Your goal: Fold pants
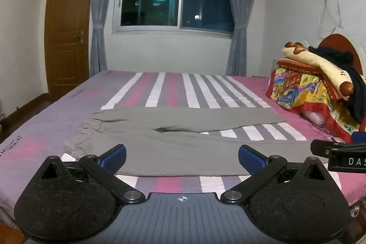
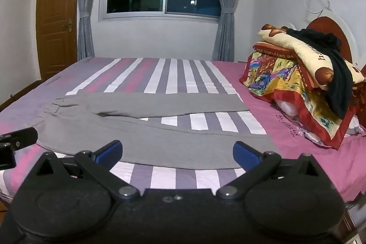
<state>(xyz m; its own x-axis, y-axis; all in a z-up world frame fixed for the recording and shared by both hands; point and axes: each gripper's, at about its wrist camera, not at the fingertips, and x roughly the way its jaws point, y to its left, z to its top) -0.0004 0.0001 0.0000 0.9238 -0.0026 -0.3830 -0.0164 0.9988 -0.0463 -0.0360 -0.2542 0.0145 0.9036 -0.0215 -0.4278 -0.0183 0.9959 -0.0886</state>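
Your left gripper (image 1: 182,158) and right gripper (image 2: 177,153) both hover with jaws spread wide, holding nothing. The grey soft-knit pants (image 2: 146,129) lie flat on the pink, purple and white striped bed (image 2: 160,74), waistband to your left, legs splayed rightward. A pile of colourful folded quilts (image 2: 297,74) sits near the headboard.

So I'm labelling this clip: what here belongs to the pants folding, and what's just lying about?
Job:
grey pants
left gripper, open
right gripper, open

Lying about:
pile of bedding
black garment
striped bed sheet
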